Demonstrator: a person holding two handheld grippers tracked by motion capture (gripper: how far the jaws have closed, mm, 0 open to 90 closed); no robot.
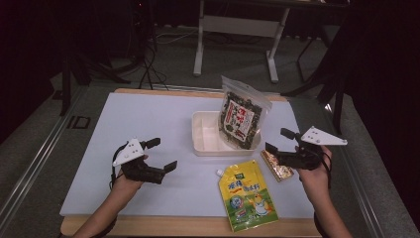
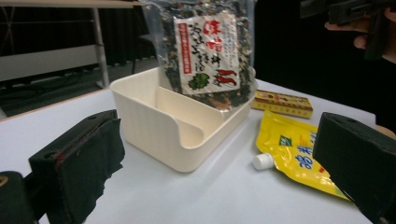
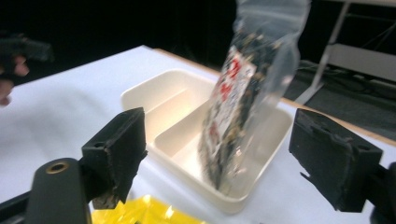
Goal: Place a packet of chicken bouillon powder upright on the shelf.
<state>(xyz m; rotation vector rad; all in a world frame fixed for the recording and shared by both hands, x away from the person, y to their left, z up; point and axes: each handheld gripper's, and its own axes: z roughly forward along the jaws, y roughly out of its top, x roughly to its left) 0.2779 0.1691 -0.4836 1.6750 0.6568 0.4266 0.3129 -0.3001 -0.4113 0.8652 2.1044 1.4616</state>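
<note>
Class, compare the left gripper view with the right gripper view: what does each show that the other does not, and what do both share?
Left gripper view alone: the gold box and the yellow pouch's white cap.
Right gripper view alone: the tray's divider running lengthwise, with both compartments open to sight.
Both: the cream tray, the seaweed bag standing in it, the yellow pouch and open jaws.
</note>
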